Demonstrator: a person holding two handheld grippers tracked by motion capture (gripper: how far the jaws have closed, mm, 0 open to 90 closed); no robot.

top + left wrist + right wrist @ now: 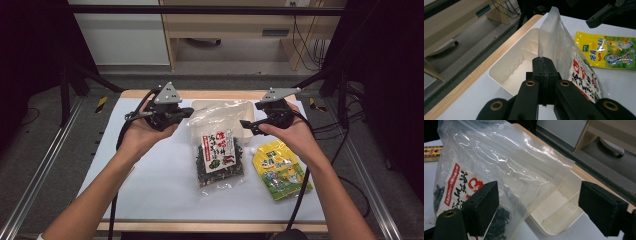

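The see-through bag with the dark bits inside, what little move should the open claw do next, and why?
Probably close the right claw on the clear bag's free top edge. The left claw already pinches the other edge and the bag stands raised over the white divided box, so a second grip would likely steady it.

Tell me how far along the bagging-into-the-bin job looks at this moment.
Early. Done: the left gripper has shut on the upper edge of the seaweed bag. In hand: the right gripper is open beside that bag's clear top. Left, probably: the white bin holds nothing, with the bag's top lying over it, and the yellow pouch lies untouched.
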